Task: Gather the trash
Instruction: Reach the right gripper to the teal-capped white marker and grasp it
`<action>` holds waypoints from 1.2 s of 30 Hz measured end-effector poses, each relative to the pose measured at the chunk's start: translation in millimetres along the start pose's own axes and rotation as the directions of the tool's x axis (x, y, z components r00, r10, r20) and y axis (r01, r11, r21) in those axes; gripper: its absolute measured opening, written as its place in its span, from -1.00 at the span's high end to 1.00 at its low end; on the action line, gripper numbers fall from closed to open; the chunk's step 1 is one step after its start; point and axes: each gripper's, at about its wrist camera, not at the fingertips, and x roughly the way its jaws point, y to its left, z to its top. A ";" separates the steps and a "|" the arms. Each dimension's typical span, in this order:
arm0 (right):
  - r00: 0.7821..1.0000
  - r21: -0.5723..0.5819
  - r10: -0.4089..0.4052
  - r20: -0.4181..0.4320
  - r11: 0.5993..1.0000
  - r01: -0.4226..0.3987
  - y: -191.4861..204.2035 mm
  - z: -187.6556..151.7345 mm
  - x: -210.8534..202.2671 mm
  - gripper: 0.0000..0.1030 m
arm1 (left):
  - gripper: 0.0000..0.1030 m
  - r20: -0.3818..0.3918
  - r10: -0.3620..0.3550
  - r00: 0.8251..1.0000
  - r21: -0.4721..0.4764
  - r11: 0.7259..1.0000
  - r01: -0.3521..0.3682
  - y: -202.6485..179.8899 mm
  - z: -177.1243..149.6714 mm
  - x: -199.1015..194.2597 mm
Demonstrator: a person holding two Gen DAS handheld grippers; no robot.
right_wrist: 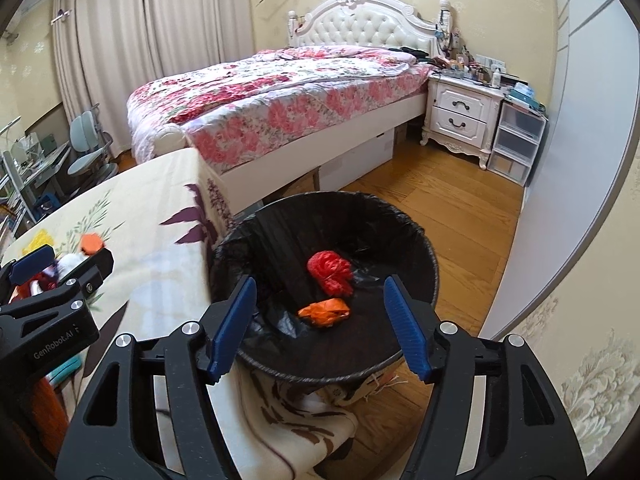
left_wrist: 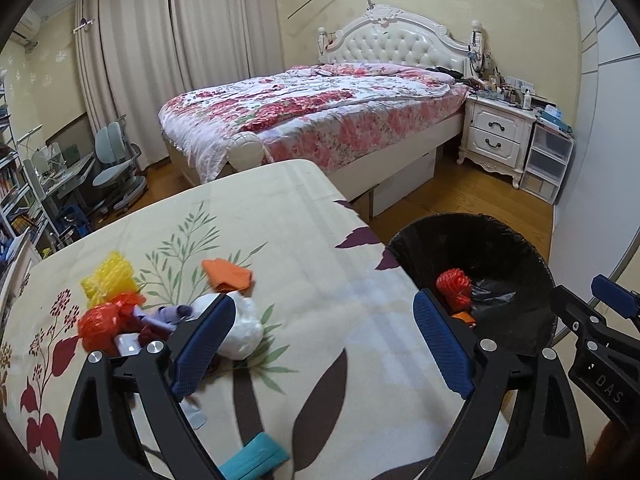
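A bedroom is seen through two fisheye wrist cameras. A table (left_wrist: 280, 208) draped in a cream cloth with printed leaves and flowers fills the foreground of the left wrist view.

Near the table's left edge a cluster of trash is gathered: a yellow foam net sleeve (left_wrist: 107, 277), a crumpled orange-red plastic bag (left_wrist: 102, 322), a folded orange scrap (left_wrist: 228, 275), a white crumpled plastic wad (left_wrist: 242, 330) and a small lilac piece (left_wrist: 170, 314). Part of this heap is hidden behind the left gripper's (left_wrist: 320, 344) left finger, and what lies beneath the bag cannot be made out. A teal object (left_wrist: 256, 460) at the near edge is cut off by the frame.

The left gripper's jaws are spread wide, with nothing between the blue ribbed pads.

Just beside the table's right edge a round bin (right_wrist: 430, 280) lined with a glossy black bag is set on the wooden floor. Inside it lie a red mesh bundle (right_wrist: 331, 274) and a crumpled orange wrapper (right_wrist: 325, 312). The right gripper (right_wrist: 318, 326) is held over the bin's near rim, its jaws parted and empty. The bin's base is hidden by its own rim and the hanging cloth.

Beyond stand a bed (right_wrist: 280, 92) with a floral quilt and a white nightstand (right_wrist: 460, 114), its cluttered top too small to read.
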 end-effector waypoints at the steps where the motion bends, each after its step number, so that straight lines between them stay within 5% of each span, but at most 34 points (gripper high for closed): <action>1: 1.000 -0.008 0.007 -0.001 1.000 -0.007 5.1 -2.8 -3.2 -0.26 | -0.75 0.001 0.012 1.000 -0.003 1.000 -0.012 6.6 -3.5 -4.0; 13: 0.990 -0.147 0.122 -0.073 0.980 -0.131 85.0 -40.8 -27.2 -0.26 | -0.75 -0.023 0.133 0.991 -0.090 0.987 -0.134 98.7 -51.2 -45.1; 22: 0.972 -0.286 0.176 -0.157 0.934 -0.216 151.8 -60.6 -28.6 -0.26 | -0.75 -0.089 0.248 0.965 -0.174 0.950 -0.260 177.3 -88.5 -56.8; 36: 0.976 -0.319 0.114 -0.184 0.933 -0.169 188.3 -46.9 5.0 -0.35 | -0.75 -0.136 0.277 0.951 -0.253 0.919 -0.303 225.6 -112.1 -61.3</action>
